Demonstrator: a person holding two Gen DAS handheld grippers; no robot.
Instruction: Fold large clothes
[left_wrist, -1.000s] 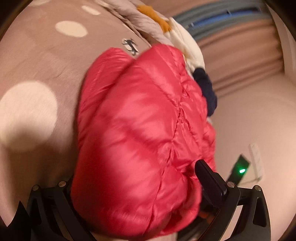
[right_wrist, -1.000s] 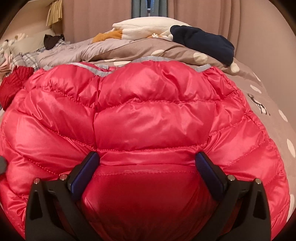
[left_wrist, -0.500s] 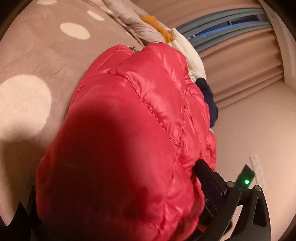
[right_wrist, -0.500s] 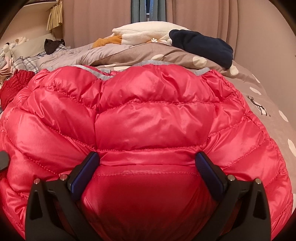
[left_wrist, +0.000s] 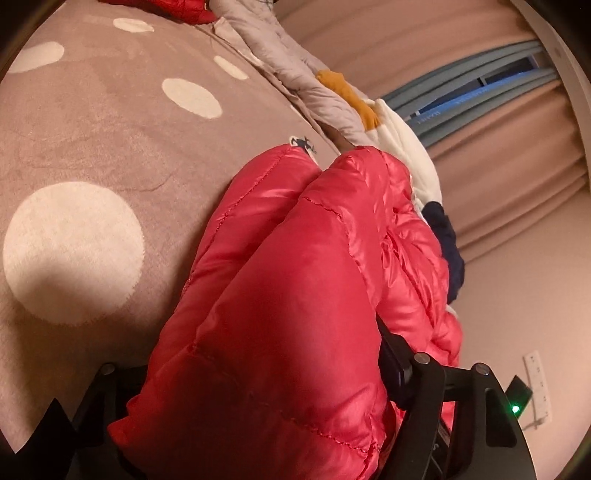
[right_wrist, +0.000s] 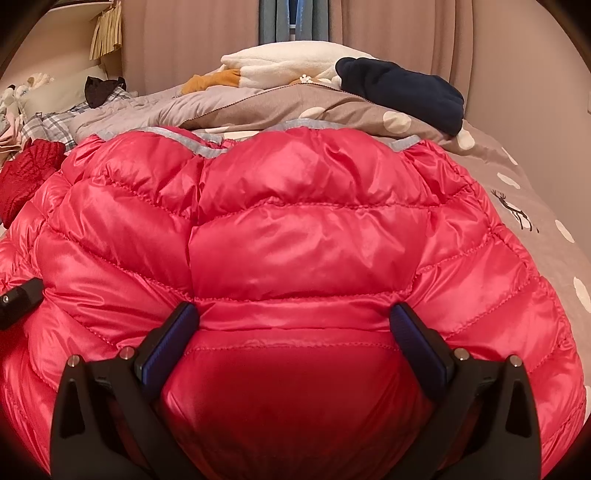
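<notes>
A puffy red down jacket (right_wrist: 310, 236) with a grey hem lies on the bed and fills the right wrist view. My right gripper (right_wrist: 293, 325) is open, its two blue-padded fingers (right_wrist: 417, 343) spread wide and pressed against the jacket, with a bulge of fabric between them. In the left wrist view the same red jacket (left_wrist: 295, 295) drapes over my left gripper (left_wrist: 258, 398). Only its right finger (left_wrist: 399, 365) shows; the left one is buried under fabric, so its state is unclear. A black part of the left gripper (right_wrist: 18, 301) shows at the jacket's left edge.
The bed has a taupe blanket (left_wrist: 92, 122) with white dots and a deer print. A grey quilt (right_wrist: 147, 110), white fleece (right_wrist: 291, 62), navy garment (right_wrist: 402, 92) and orange item are piled at the far end. Another red garment (right_wrist: 26, 173) lies left. Curtains and wall stand behind.
In the left wrist view the jacket has shifted right and lower, showing more blanket on the left. The right gripper has stayed put, still spread on the jacket.
</notes>
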